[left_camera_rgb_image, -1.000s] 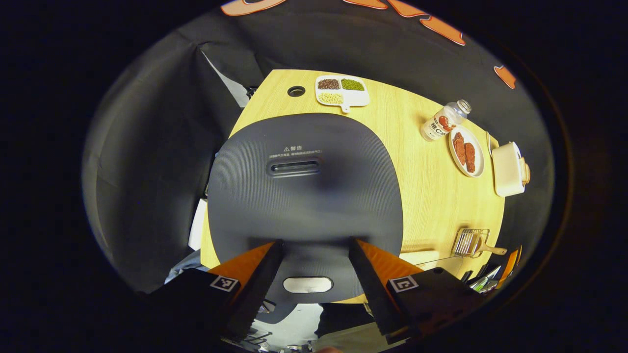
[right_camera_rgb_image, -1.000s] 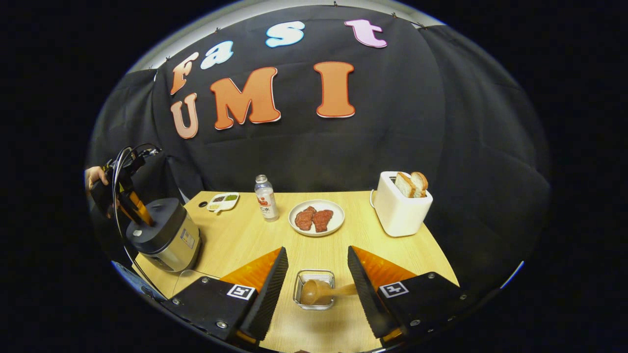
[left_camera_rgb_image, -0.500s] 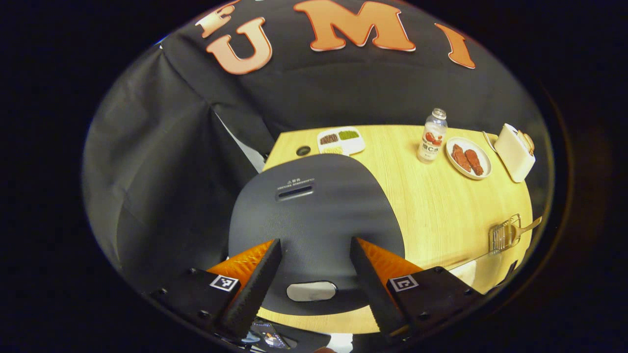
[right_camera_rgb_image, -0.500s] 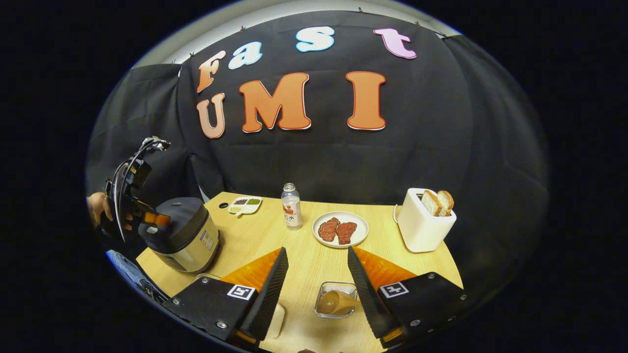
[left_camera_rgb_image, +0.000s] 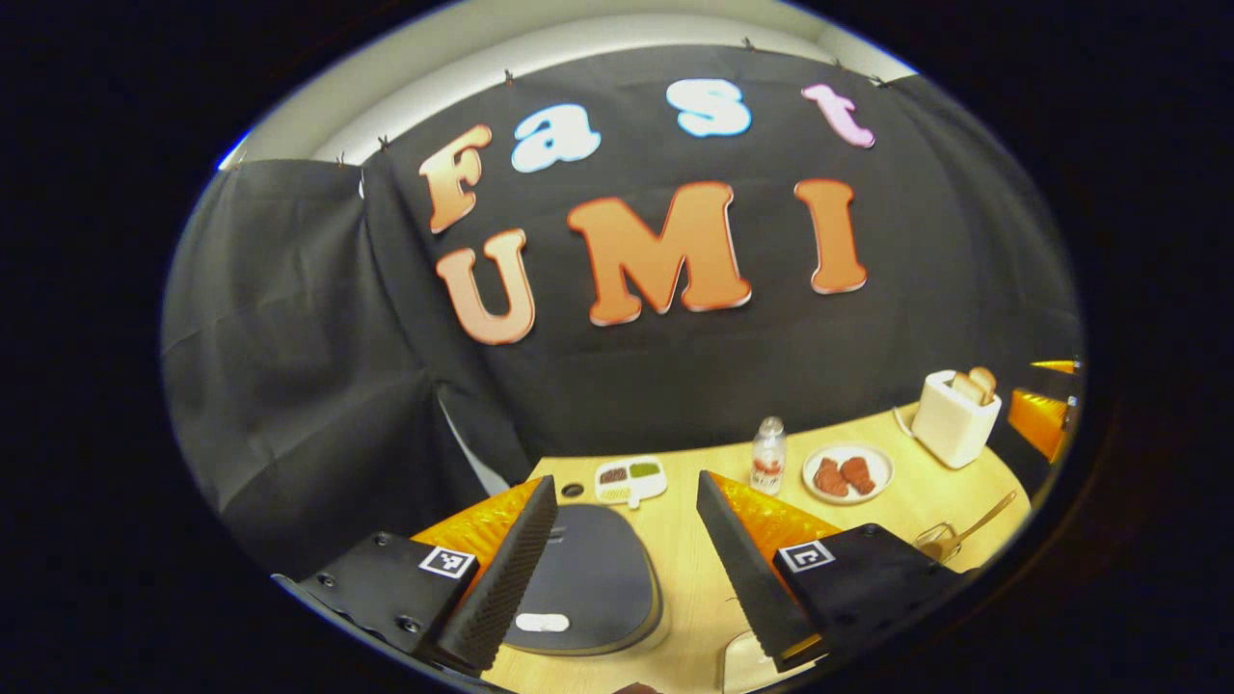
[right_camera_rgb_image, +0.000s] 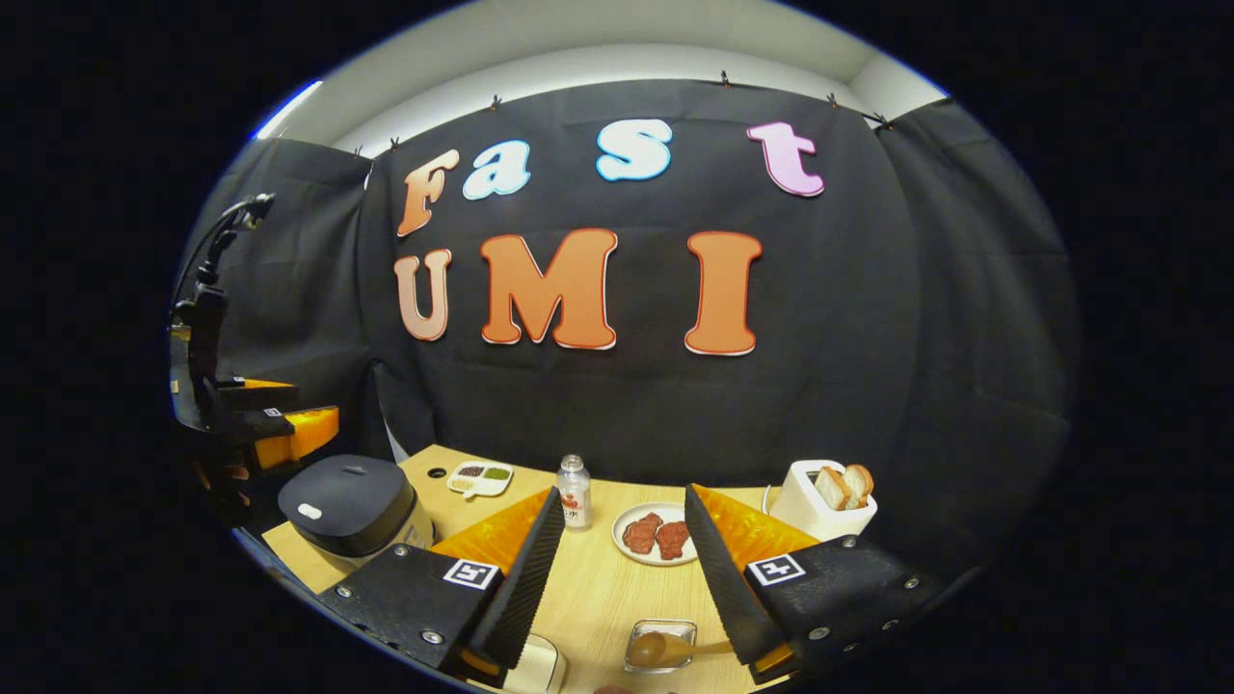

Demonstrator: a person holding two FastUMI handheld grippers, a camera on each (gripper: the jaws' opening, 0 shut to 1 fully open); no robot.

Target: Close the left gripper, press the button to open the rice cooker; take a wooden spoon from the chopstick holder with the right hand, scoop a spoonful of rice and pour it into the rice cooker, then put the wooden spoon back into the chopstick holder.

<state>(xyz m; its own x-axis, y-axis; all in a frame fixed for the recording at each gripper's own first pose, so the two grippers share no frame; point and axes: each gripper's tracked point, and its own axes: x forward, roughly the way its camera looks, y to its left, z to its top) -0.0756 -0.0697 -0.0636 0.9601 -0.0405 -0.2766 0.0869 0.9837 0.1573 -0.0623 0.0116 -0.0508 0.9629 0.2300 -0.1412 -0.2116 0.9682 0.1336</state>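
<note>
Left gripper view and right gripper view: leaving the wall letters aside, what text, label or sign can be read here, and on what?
Bottle: red and white label, print too small to read.
Rice cooker: small mark on the lid, too small to read.
Left gripper and right gripper: square black-and-white markers, a pattern, no words.
No quotable text can be made out.

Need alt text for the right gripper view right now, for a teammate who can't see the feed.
The right gripper hangs open above a wooden table, with the wooden spoon lying in a wire chopstick holder just below its fingers. At far left the closed rice cooker sits under the raised left gripper; bottle, plate of meat and toaster stand behind.
</note>
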